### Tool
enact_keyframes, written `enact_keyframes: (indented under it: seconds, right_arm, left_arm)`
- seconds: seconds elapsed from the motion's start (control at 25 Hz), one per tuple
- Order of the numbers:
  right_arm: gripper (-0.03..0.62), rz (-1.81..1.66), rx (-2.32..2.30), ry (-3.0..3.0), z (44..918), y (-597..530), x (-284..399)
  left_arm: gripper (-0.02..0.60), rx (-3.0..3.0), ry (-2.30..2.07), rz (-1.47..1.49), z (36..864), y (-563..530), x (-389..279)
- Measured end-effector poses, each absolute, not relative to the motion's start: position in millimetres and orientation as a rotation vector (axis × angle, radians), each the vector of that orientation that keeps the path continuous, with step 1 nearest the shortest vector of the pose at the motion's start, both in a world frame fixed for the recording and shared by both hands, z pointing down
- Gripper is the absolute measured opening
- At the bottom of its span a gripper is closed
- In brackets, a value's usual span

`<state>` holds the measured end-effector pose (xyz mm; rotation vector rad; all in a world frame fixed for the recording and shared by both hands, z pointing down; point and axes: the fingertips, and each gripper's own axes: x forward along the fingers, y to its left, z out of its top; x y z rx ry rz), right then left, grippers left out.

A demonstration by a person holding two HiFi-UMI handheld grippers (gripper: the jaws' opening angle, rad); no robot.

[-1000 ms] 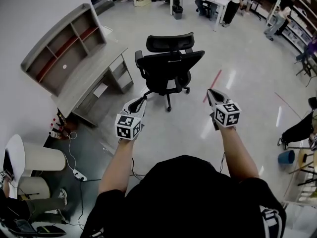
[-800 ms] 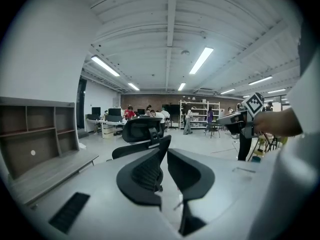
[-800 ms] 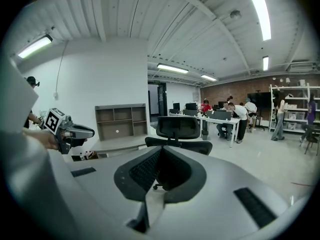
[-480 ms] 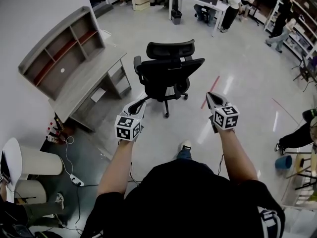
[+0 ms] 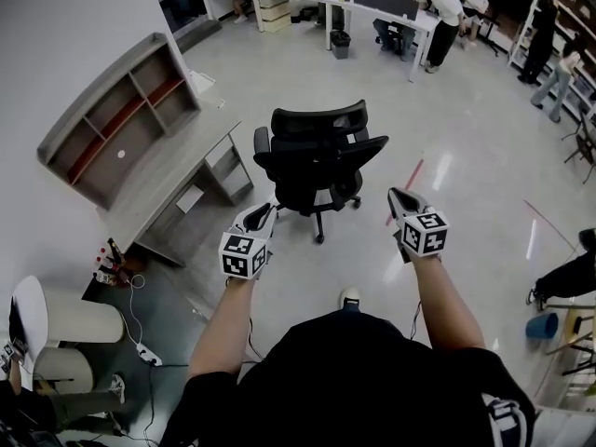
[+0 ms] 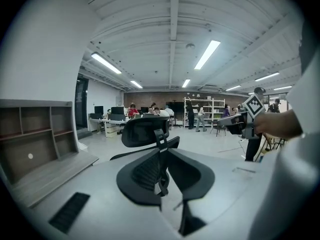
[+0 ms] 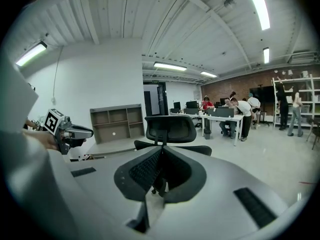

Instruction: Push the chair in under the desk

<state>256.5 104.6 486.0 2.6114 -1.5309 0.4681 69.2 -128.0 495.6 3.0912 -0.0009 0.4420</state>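
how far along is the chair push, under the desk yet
Done: nothing; the chair stands on open floor, clear of the desk. In hand: left gripper and right gripper, both shut and empty, held short of it. Left: reach and push it under.

A glossy pale grey floor (image 5: 466, 138) fills the open room and mirrors the lamps overhead. A plain white wall (image 5: 56, 45) closes the left side. At the far end stand long white tables (image 5: 372, 3) with people (image 5: 445, 12) leaning over them and a dark bin (image 5: 341, 44) below. Tall metal shelving (image 5: 545, 26) lines the far right. A thin red tape line (image 5: 404, 179) crosses the floor. Near left, a white cylinder (image 5: 84, 299) stands by a white power strip (image 5: 147, 353); near right is a blue bucket (image 5: 538, 325). Long fluorescent strips (image 6: 212, 53) hang from the ribbed white ceiling (image 7: 175, 29), and the far wall is brown brick (image 7: 240, 90).
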Motion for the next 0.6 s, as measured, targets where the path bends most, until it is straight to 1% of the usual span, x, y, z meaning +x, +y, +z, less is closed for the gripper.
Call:
enact_keyframes:
  seconds: [0.36,0.6]
  right_arm:
    - [-0.002,0.47,2.566,-1.592,485.0,87.5,359.0]
    - [-0.002,0.49,2.52,-1.642,492.7,78.1,407.1]
  left_arm:
    - [0.055,3.081,-0.06,0.479,496.2,-133.3,164.8]
    - [0.055,3.066,-0.115,0.513,503.7,-133.9,207.8]
